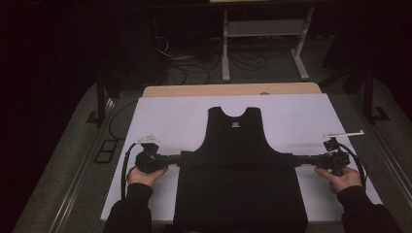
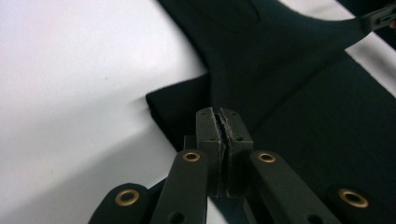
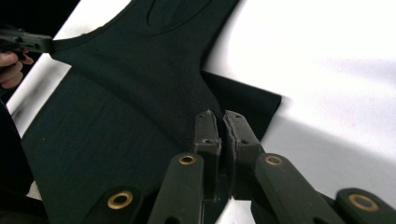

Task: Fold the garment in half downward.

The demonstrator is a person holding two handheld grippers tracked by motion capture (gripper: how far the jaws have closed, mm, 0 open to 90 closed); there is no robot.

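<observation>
A black sleeveless-looking garment (image 1: 238, 189) lies on a white sheet (image 1: 170, 116), neckline at the far side. My left gripper (image 1: 180, 158) is shut on its left edge and my right gripper (image 1: 295, 159) on its right edge, level with each other. In the left gripper view the jaws (image 2: 223, 123) pinch a fold of black cloth (image 2: 289, 70) that runs taut to the right gripper (image 2: 380, 16). In the right gripper view the jaws (image 3: 220, 122) clamp the cloth (image 3: 140, 70), which stretches to the left gripper (image 3: 25, 42). A lower flap (image 3: 252, 100) rests flat on the sheet.
The white sheet covers a wooden table (image 1: 233, 90). A person's hands and dark sleeves come in at the bottom of the high view. Behind the table stand a white metal frame (image 1: 265, 29) and floor cables (image 1: 194, 63). The surroundings are dark.
</observation>
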